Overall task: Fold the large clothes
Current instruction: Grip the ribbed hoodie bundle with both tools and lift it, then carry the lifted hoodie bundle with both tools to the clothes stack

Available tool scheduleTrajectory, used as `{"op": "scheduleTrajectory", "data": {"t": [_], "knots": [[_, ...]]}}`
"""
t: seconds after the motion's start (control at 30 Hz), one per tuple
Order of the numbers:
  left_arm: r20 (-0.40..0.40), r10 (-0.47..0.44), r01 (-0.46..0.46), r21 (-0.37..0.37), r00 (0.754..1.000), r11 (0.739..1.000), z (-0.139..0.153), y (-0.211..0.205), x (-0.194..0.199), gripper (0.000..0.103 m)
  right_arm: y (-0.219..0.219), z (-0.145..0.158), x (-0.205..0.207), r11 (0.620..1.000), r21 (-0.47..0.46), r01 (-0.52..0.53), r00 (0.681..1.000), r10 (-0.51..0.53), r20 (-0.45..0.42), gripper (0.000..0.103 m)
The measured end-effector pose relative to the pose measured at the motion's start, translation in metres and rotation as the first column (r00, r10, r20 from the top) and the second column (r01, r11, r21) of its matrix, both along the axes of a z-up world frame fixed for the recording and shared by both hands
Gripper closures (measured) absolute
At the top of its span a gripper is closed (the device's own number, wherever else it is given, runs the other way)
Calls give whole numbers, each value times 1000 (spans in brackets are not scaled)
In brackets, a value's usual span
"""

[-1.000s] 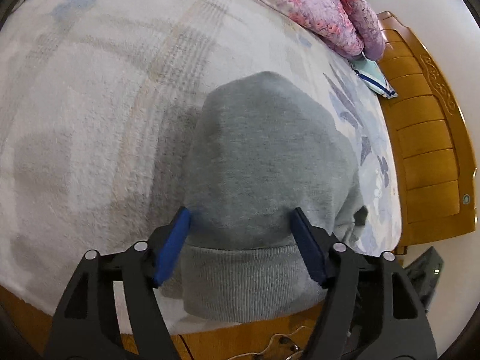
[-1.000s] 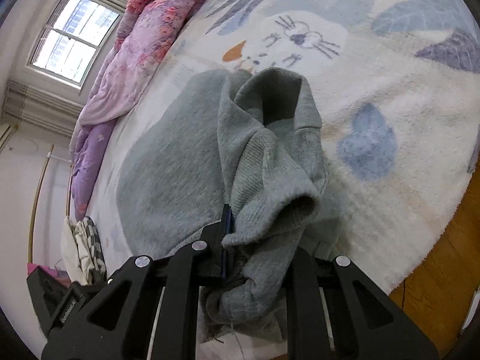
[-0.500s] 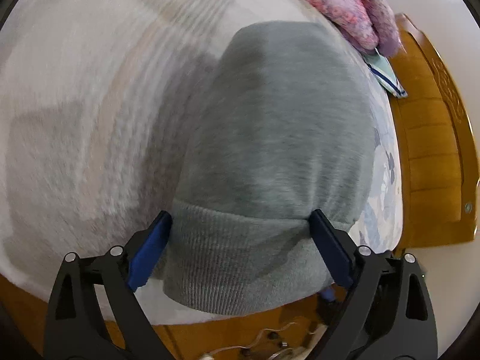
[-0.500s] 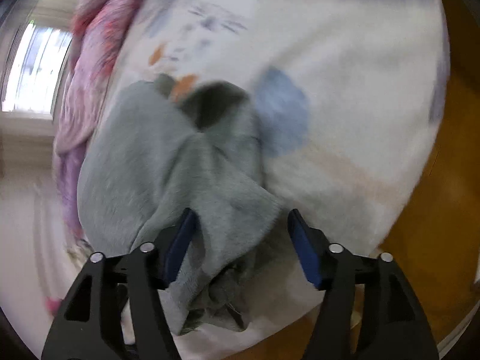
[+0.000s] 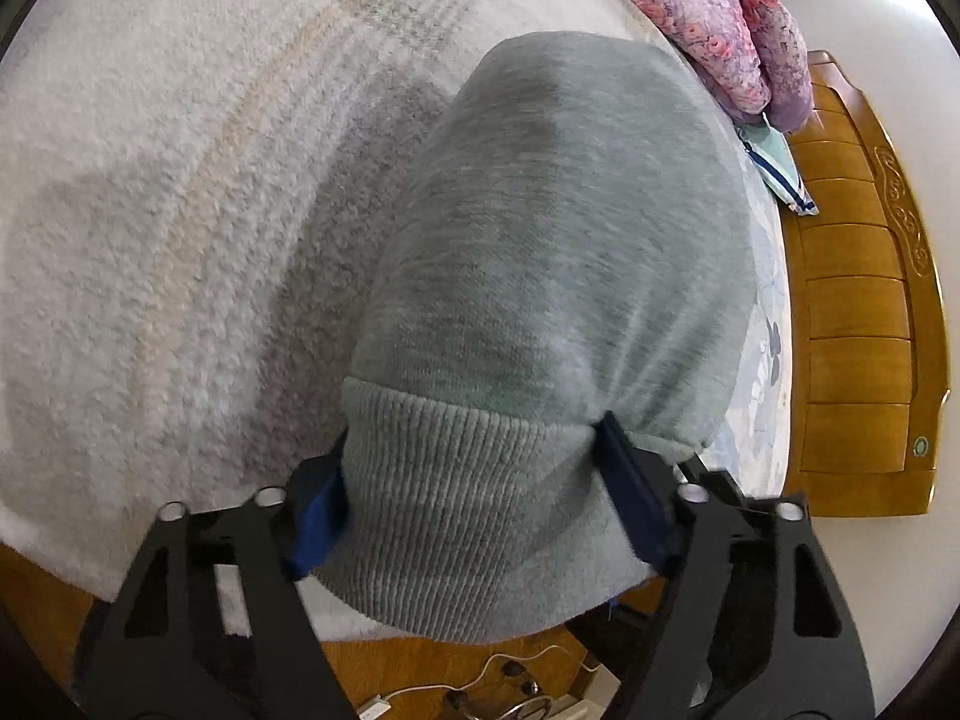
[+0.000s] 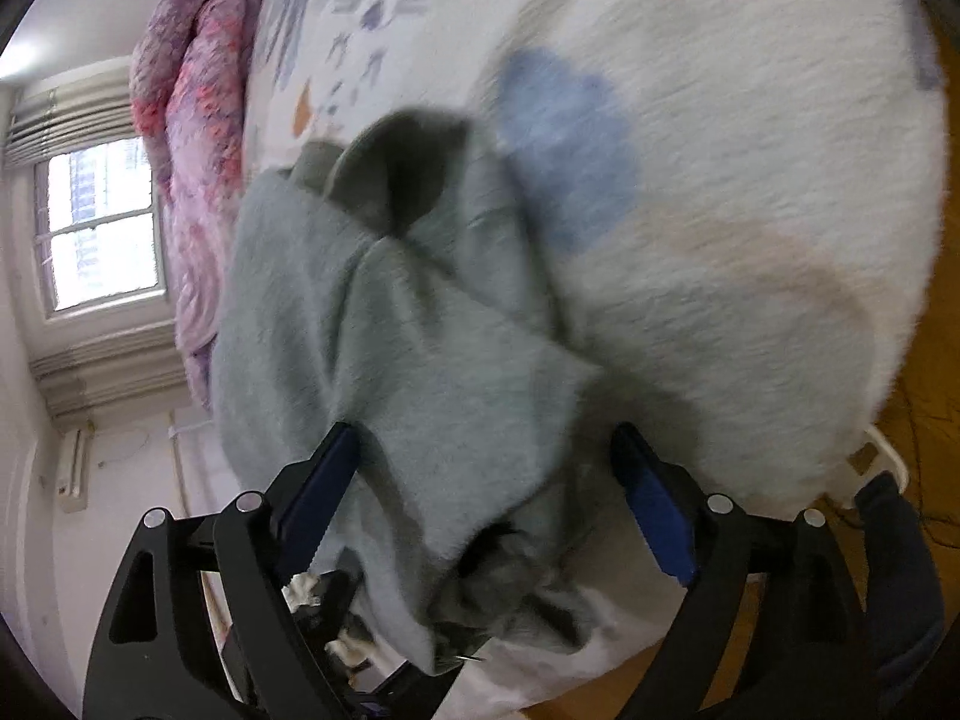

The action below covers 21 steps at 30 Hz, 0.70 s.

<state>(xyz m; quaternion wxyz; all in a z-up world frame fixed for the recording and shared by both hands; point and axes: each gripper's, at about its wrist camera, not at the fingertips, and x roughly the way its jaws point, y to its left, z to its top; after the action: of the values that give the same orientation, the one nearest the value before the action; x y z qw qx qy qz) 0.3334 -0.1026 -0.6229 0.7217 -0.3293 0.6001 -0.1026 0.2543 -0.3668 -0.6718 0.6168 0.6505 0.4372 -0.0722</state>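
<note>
A grey sweatshirt (image 5: 558,228) lies bunched on the bed near its front edge. Its ribbed hem (image 5: 480,498) runs between the blue pads of my left gripper (image 5: 474,438), whose jaws are closing; both pads press on the hem and the cloth gathers at the right pad (image 5: 630,498). In the right wrist view the sweatshirt (image 6: 372,324) shows its dark collar opening at the far end. My right gripper (image 6: 485,429) is opening over a crumpled fold of it; the right pad (image 6: 654,516) stands apart from the cloth.
A fluffy pale blanket (image 5: 150,210) with blue and beige patches covers the bed. A pink floral quilt (image 5: 720,6) is heaped at the far side by the wooden headboard (image 5: 858,312). A window (image 6: 96,228) is at left. Wooden floor and cables lie below the bed edge.
My right gripper has let go of the grey fold, spread its jaws and rolled. My left gripper sank toward the hem, widened, then narrowed onto the ribbed band.
</note>
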Motion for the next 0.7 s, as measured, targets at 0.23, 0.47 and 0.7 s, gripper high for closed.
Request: {"op": "scheduleTrajectory", "data": {"t": [0.23,0.47,0.7], "knots": [[-19,-14,14,-8,1000,1000,8,3,4,44,5,-2,9,995,101,-2,998,-5,68,48],[14,-29,30,-27,999,999,55,0,28,59,1,53,30,993,71,-90,982,76,175,74],[85,-32,31,8,996,999,137,15,66,63,17,148,72,978,11,-209,938,198,285,79]]}}
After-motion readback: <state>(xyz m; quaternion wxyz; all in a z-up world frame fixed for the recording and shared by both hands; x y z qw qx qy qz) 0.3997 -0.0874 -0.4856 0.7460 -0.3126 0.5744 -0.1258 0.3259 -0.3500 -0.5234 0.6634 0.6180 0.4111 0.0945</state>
